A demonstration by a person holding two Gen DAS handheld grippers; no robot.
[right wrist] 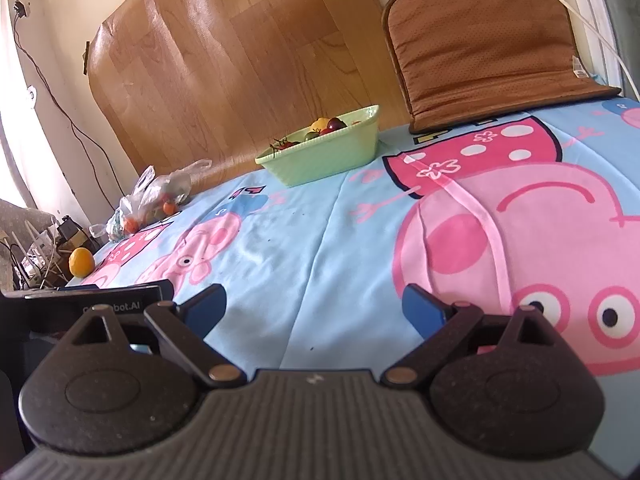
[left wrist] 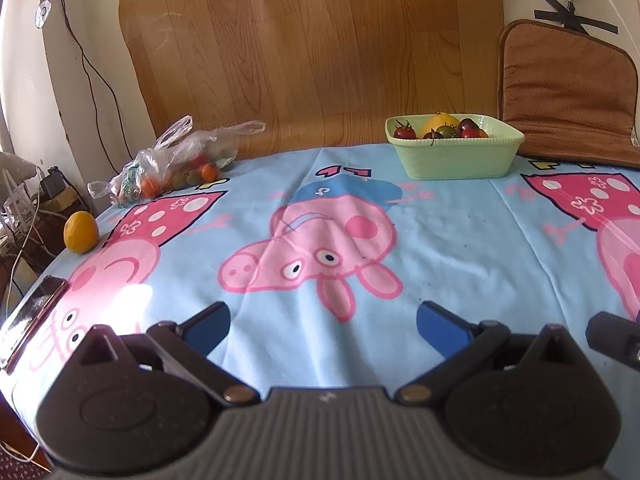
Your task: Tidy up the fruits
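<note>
At the tabletop's near edge, my left tongs [left wrist: 322, 326] and right tongs [right wrist: 312, 308] hang spread and empty; a green bowl [left wrist: 454, 156] of fruit sits by the far edge, bag [left wrist: 176, 160] and orange [left wrist: 81, 232] far left.

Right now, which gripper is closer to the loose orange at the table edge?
Left. The left gripper has the orange just ahead to its left; the right gripper sits farther right, beyond it, both open.
</note>
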